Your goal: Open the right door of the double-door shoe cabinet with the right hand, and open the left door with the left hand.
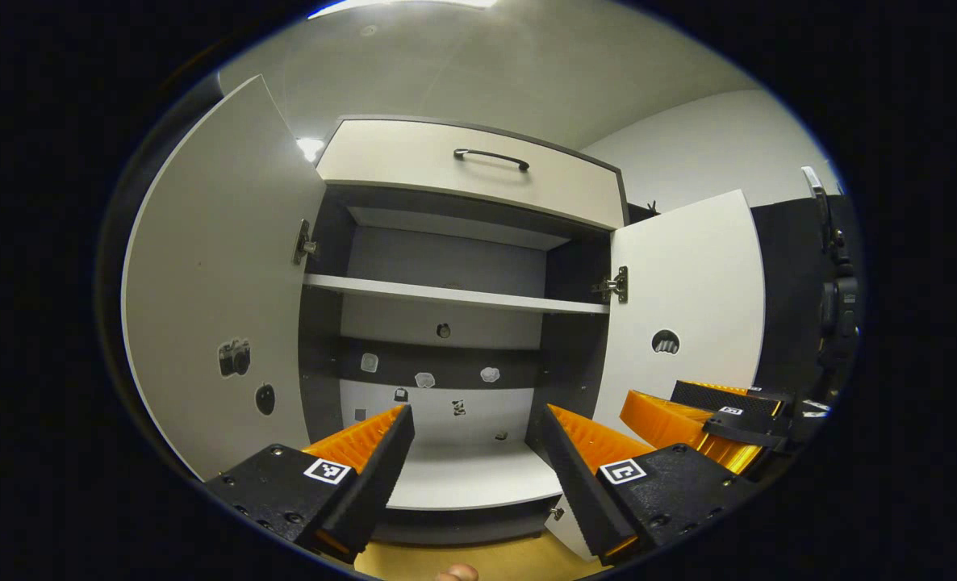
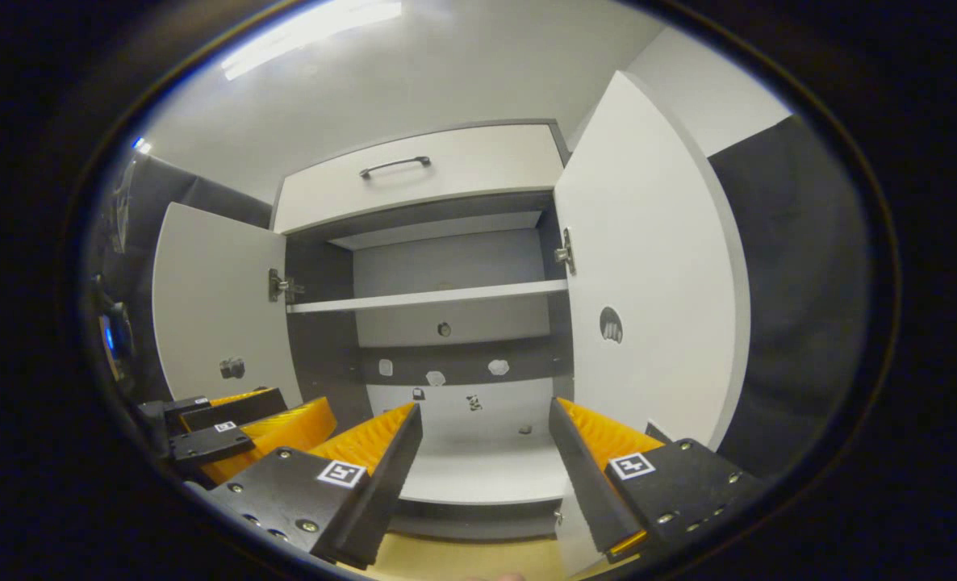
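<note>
The shoe cabinet [image 1: 454,298] stands straight ahead with both white doors swung wide. Its left door [image 1: 220,290] and right door [image 1: 688,298] hang outward on metal hinges, showing a dark inside with one white shelf [image 1: 454,294]. My left gripper [image 1: 474,440] is open in front of the cabinet floor, holding nothing. In the right gripper view the same cabinet [image 2: 438,323] shows its left door [image 2: 212,303] and right door [image 2: 648,266] open. My right gripper [image 2: 486,440] is open too, empty, and also appears at the right of the left gripper view [image 1: 704,420].
A closed drawer [image 1: 478,169] with a dark bar handle [image 1: 491,157] tops the cabinet. Small stickers dot the back panel [image 1: 426,379] and the doors. Black cloth [image 2: 801,307] hangs to the right. A wooden floor [image 1: 478,561] lies below the cabinet.
</note>
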Demonstrator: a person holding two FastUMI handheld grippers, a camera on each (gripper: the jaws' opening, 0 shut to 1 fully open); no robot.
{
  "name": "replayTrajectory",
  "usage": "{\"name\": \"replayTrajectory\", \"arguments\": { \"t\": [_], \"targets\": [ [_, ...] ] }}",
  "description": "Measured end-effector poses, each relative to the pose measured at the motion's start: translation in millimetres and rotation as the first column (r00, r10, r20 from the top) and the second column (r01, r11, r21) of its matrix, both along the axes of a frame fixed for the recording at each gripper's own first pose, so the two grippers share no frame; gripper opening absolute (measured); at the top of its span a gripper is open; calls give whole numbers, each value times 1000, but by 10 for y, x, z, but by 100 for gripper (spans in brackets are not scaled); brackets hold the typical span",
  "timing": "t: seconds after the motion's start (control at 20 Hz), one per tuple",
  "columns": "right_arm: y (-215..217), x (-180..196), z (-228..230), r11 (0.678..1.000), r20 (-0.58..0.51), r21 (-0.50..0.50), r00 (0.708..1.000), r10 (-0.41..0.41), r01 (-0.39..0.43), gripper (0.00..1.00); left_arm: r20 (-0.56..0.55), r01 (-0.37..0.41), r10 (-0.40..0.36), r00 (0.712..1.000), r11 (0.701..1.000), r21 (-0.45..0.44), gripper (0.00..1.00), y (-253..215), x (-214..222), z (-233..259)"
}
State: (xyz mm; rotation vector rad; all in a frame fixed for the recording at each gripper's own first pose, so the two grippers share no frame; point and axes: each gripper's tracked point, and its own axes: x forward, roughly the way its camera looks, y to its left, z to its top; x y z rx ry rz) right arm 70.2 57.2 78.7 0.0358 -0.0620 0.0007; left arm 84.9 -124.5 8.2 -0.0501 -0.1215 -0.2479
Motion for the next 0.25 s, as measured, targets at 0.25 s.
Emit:
{"name": "replayTrajectory", "arguments": {
  "t": [0.25],
  "targets": [
    [-40,47,6,1000,3,-10,1000,-17,17,94,-1,-15,15,1000,1000,-9,96,78,16,-3]
  ]
}}
